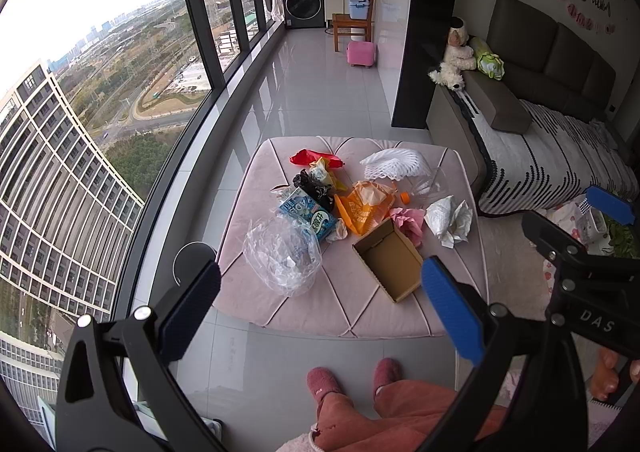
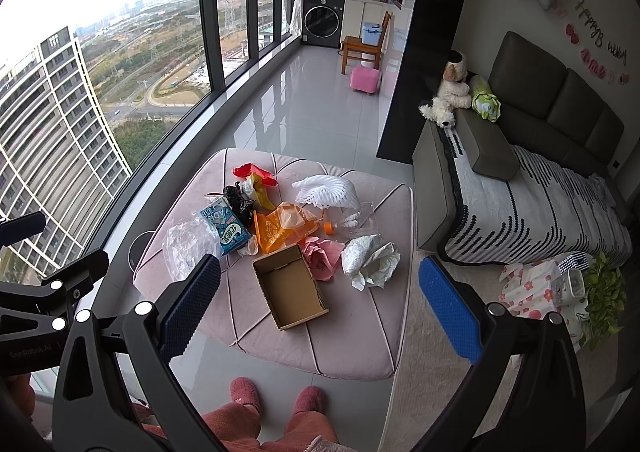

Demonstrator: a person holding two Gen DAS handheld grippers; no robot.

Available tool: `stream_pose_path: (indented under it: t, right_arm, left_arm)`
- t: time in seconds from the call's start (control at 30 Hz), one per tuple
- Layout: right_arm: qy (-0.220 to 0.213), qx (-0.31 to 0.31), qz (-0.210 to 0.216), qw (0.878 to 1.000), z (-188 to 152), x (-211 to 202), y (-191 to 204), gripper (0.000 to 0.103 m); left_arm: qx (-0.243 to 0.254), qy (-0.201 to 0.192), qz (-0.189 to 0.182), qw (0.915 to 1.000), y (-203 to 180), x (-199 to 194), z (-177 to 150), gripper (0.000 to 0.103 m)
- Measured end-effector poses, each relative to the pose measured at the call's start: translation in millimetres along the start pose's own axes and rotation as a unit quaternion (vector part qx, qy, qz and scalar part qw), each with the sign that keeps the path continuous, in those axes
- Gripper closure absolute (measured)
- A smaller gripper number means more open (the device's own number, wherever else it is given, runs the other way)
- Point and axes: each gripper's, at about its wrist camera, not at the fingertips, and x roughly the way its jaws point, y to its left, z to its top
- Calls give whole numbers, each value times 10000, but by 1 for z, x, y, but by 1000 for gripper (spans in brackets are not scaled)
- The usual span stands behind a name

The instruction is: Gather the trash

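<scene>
A pile of trash lies on a pink padded ottoman. It holds an open cardboard box, a clear plastic bag, a blue carton, an orange bag, crumpled white paper, pink paper, white foam netting, a red wrapper. My left gripper and right gripper hover open above the ottoman's near edge, holding nothing.
A grey sofa with a striped throw and plush toys stands to the right. A floor-to-ceiling window runs along the left. A pink stool, wooden chair and stacked washers stand at the far end. The person's slippered feet are below.
</scene>
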Motion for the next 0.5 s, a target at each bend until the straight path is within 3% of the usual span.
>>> stream_pose_path:
  t: [0.27, 0.5]
  right_arm:
    - [40, -23, -8, 10000, 0, 3, 1, 7]
    - [404, -281, 159, 9987, -7, 35, 15, 7]
  left_arm:
    - [-80, 94, 45, 9999, 7, 8, -1, 4]
    - [-222, 434, 91, 9988, 25, 45, -11, 4]
